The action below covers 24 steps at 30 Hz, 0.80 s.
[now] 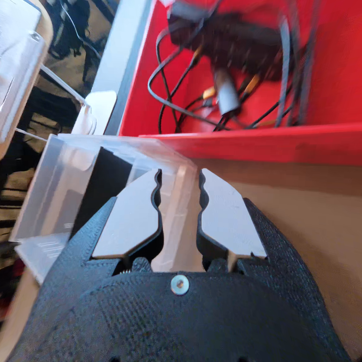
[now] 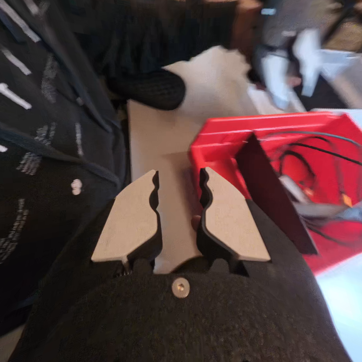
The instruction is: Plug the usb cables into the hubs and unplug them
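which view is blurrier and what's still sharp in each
Right wrist view is blurrier: the whole frame smears, including the red bin and the right tool. Left wrist view keeps the left tool and the clear plastic box fairly crisp, while the cables and dark hub in the bin streak with motion blur.

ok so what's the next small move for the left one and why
Probably carry the left hand-held gripper forward over the near wall of the red bin toward the grey plug. Its jaws are open and hold nothing, it sits outside the bin above the tan table, and the dark hub and cables all lie inside. Blur hides which plug is seated.
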### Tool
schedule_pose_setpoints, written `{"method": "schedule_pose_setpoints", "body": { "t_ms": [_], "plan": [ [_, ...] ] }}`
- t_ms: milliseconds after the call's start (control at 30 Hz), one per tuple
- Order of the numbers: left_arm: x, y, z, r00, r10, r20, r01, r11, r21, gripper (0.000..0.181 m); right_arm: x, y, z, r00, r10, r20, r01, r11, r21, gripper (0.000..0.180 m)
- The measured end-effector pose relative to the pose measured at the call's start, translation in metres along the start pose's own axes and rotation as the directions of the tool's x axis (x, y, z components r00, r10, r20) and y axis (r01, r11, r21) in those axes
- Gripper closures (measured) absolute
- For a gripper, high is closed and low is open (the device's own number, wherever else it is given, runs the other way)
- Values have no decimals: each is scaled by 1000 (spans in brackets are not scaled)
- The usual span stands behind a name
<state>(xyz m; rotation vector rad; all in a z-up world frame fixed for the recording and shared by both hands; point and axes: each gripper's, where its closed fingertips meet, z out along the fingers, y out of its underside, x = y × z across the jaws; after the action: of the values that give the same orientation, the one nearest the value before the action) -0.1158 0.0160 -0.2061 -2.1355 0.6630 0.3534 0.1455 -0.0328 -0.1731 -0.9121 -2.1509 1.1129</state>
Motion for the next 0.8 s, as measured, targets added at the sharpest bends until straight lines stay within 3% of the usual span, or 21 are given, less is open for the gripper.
{"method": "schedule_pose_setpoints", "body": {
  "t_ms": [100,200,267,367,433,500,533,600,633,667,767,800],
  "plan": [
    [33,-22,-30,969,-220,-111,236,959,154,145,56,12,-42,929,182,-321,-145,980,134,143],
    [90,-34,-48,870,-413,-270,467,866,180,133,104,54,-76,723,415,-553,-326,910,256,125],
    [124,-43,-52,795,-521,-310,589,786,188,127,112,80,-71,654,497,-570,-424,865,269,113],
    [145,-48,-39,743,-634,-213,669,697,259,119,108,101,-34,655,558,-508,-521,822,230,109],
    [151,-51,-25,713,-679,-175,696,653,299,123,119,115,-25,617,507,-602,-510,840,185,103],
    [155,-55,-19,714,-674,-188,693,646,320,124,135,128,-39,543,420,-727,-479,866,143,132],
    [161,-62,-21,708,-656,-261,704,631,327,121,138,128,-42,526,449,-723,-486,856,178,142],
    [175,-68,-27,649,-621,-439,753,605,258,116,135,127,-43,538,529,-656,-519,821,236,149],
    [178,-67,-31,623,-610,-490,768,597,233,102,133,127,-44,547,541,-638,-524,816,243,150],
    [183,-68,-33,607,-603,-517,774,596,214,102,131,127,-44,554,541,-633,-520,819,244,152],
    [201,-77,-22,676,-573,-463,714,666,218,101,132,127,-39,578,492,-651,-488,848,208,153],
    [199,-76,-13,707,-599,-376,697,680,229,102,134,126,-39,576,479,-663,-477,855,204,153]
  ]
}}
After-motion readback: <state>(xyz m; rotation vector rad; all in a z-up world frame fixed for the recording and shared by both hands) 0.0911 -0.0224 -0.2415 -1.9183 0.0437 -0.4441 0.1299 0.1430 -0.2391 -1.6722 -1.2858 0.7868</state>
